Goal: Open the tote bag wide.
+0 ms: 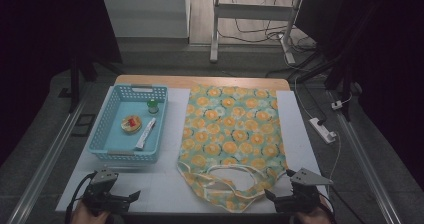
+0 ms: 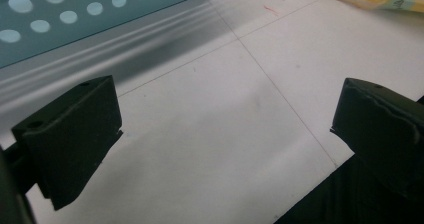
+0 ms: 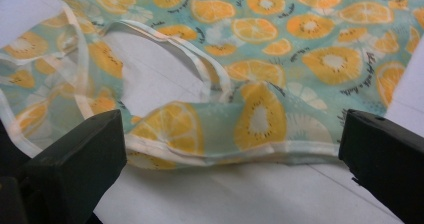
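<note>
A cloth bag (image 1: pixel 232 134) printed with orange slices on teal lies flat on the white table (image 1: pixel 170 184), its handles at the near end. My right gripper (image 1: pixel 268 194) sits at the bag's near right corner. In the right gripper view it (image 3: pixel 232 139) is open, and the bag's hemmed edge (image 3: pixel 210 154) lies between its jaws. My left gripper (image 1: pixel 134 196) rests at the table's near left, in front of the basket. It (image 2: pixel 225 119) is open over bare table, with nothing between its jaws.
A light blue perforated basket (image 1: pixel 107 134) stands at the left and holds a small green-capped bottle (image 1: pixel 152 106), a round snack (image 1: pixel 131 124) and a white tube (image 1: pixel 146 134). A power strip (image 1: pixel 322 129) lies on the floor at the right.
</note>
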A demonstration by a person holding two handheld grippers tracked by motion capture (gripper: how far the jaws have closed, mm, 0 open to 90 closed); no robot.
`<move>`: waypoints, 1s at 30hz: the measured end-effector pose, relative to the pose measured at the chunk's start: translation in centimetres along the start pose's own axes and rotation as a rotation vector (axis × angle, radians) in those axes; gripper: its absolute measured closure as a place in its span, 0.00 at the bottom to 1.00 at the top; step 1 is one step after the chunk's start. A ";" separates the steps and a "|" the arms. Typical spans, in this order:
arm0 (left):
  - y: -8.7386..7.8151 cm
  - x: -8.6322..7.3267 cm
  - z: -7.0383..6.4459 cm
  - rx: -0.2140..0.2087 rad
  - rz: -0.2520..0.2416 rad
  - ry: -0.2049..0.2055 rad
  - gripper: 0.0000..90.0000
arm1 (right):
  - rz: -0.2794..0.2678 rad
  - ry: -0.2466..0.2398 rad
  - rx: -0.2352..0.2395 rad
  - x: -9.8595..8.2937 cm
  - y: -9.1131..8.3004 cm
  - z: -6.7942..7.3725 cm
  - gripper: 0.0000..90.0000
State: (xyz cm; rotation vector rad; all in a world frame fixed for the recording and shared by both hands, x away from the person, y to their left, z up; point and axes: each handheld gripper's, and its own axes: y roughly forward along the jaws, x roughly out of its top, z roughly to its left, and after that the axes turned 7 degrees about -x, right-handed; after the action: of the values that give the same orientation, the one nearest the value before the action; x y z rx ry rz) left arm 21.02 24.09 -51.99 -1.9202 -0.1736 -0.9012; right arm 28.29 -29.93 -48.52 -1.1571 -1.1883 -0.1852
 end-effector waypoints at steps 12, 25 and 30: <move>0.0 0.0 0.1 -0.008 -0.004 0.000 0.00 | 0.017 -0.007 0.013 0.9 0.0 0.1 0.00; 0.0 0.0 0.0 -0.006 0.003 0.006 0.00 | 0.000 -0.019 0.084 2.4 0.5 1.0 0.00; 0.0 0.0 0.0 -0.006 0.002 0.006 0.00 | 0.012 -0.045 0.090 2.9 1.0 1.4 0.00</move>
State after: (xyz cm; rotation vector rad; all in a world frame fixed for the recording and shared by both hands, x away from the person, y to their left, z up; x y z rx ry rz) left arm 21.07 24.10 -51.99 -1.9231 -0.1656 -0.9068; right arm 29.30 -27.14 -46.98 -1.0938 -1.2165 -0.0959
